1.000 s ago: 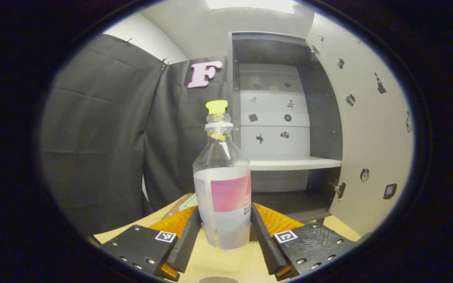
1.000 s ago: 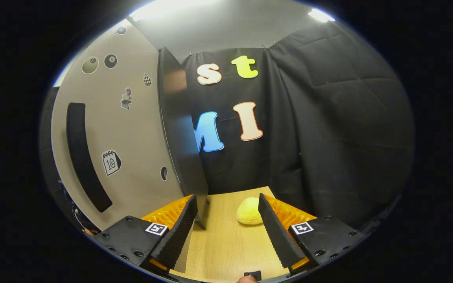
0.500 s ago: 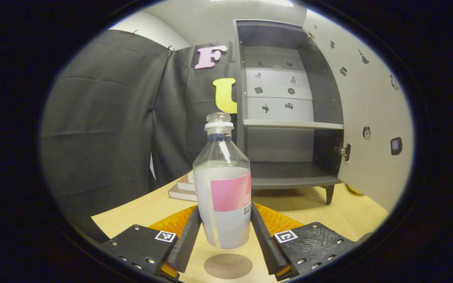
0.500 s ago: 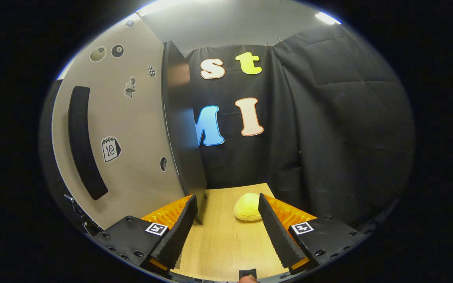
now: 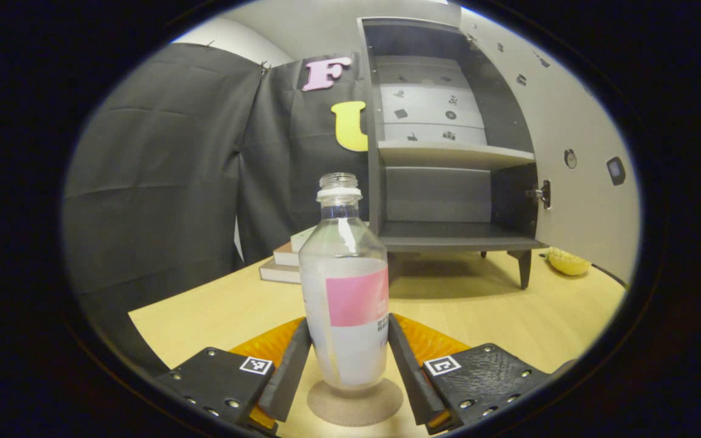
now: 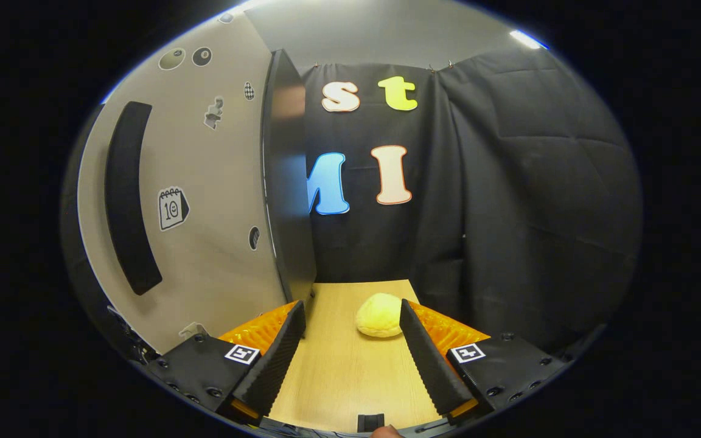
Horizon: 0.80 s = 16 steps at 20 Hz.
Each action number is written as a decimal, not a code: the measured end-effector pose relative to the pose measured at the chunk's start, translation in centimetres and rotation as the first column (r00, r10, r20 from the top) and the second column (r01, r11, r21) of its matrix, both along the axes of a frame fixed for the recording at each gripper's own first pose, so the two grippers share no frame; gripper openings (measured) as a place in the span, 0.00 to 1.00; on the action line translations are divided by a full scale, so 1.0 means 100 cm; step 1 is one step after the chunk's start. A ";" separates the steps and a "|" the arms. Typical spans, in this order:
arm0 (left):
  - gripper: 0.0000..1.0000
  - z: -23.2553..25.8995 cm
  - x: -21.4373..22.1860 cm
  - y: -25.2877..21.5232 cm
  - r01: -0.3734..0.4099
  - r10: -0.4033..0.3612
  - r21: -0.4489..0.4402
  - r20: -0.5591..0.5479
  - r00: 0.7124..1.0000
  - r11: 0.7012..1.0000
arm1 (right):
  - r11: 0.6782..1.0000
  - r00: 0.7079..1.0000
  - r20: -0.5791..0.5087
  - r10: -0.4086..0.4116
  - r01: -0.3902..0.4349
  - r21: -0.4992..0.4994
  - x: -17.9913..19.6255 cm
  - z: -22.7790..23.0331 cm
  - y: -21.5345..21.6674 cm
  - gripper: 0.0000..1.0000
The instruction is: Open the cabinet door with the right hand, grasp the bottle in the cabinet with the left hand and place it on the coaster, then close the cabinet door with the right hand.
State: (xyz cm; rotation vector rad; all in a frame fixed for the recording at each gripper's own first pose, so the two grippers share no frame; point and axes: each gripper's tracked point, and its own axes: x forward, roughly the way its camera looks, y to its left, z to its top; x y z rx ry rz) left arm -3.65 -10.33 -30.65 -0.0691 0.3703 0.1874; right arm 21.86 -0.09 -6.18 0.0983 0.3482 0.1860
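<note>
Two fingers of the left gripper (image 5: 348,365) pinch the clear plastic bottle (image 5: 344,286) at its lower body, one on each side of the pink-and-white label, and in the left gripper view we see the bottle upright with no cap on its neck, its base standing on the round brown coaster (image 5: 355,403) at 6 o'clock on the wooden table (image 5: 216,310). Beyond the bottle, toward 1 o'clock, stands the grey cabinet (image 5: 448,152) on short legs, its shelves bare, with the cabinet door (image 5: 575,158) swung wide at 2 o'clock. A stack of books (image 5: 282,263) lies beside the cabinet at 11 o'clock from the bottle, and a yellow bun-like object (image 5: 566,263) sits on the table under the door at 3 o'clock. In the right gripper view we find the right gripper (image 6: 350,359) spread apart and holding nothing, hovering over the table, the yellow object (image 6: 378,315) between its fingers and farther off, and the door's outer face with its long dark handle (image 6: 126,194) at 9 o'clock
</note>
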 end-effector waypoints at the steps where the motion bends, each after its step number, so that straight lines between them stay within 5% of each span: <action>1: 0.73 -0.006 -0.002 0.000 -0.007 0.007 0.002 -0.009 1.000 1.000 | 1.000 1.000 -0.001 0.000 0.000 0.001 0.001 -0.001 0.000 0.93; 13: 0.73 -0.022 -0.014 0.002 -0.020 0.020 -0.006 -0.054 0.998 1.000 | 0.999 0.999 -0.034 0.035 -0.035 0.024 0.005 -0.014 0.019 0.98; 16: 0.83 -0.028 -0.021 0.000 -0.032 0.032 -0.004 -0.068 0.997 0.999 | 0.999 0.999 -0.034 0.039 -0.038 0.022 0.005 -0.015 0.020 0.98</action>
